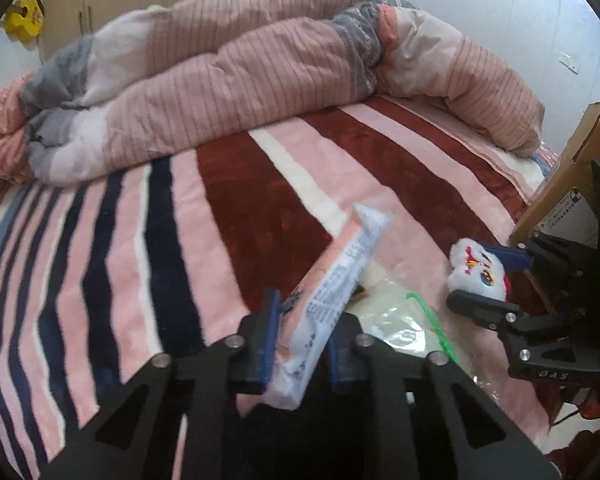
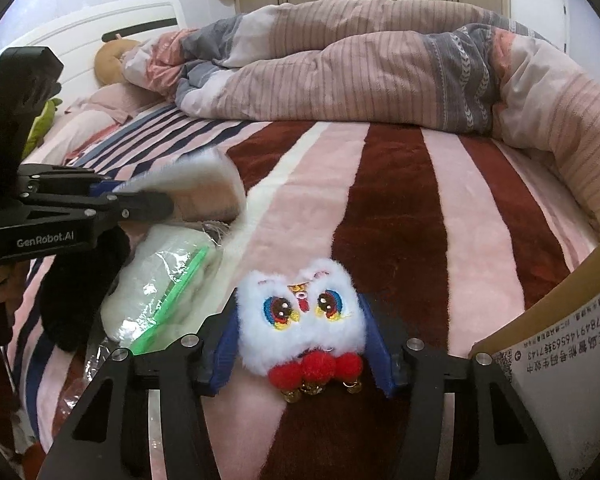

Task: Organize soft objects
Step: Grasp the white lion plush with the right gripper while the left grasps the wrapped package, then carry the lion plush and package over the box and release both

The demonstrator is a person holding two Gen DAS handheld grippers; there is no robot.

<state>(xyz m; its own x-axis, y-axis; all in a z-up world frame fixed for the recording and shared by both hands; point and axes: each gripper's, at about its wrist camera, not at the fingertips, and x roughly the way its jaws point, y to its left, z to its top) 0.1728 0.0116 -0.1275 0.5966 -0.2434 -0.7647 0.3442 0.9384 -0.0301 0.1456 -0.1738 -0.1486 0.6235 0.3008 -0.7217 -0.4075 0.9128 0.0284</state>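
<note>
Step in hand: both tools are holding something soft and lifting it off the bed, so I am guessing this is the picking-up part of tidying.
Left tool [image 1: 300,340]: its two blue pads are squeezing a long soft packet [image 1: 332,280] that is pink and white. The packet is sticking up and forward over the striped blanket [image 1: 228,208].
Right tool [image 2: 300,344]: its two blue pads are hugging a fluffy white lion toy [image 2: 300,320] with big eyes and red pom-poms. The toy is sitting between the pads, just above the blanket.
Where the box is: a brown cardboard box [image 2: 560,344] is standing just to the right of the right tool, at the edge of the bed.
Next move: I am thinking the toy and the packet are going into the box. The right tool is nearest, so it only needs a small turn to the right, then its pads opening over the box. The toy is squishy, so a soft squeeze is enough.
Still waiting: a clear bag with a green zip [image 2: 168,292], stuffed with something white, is lying on the blanket between the two tools.
Count: two tools, one packet, one lion toy, one zip bag, one box, one rumpled quilt [image 1: 240,76] at the far side of the bed.
</note>
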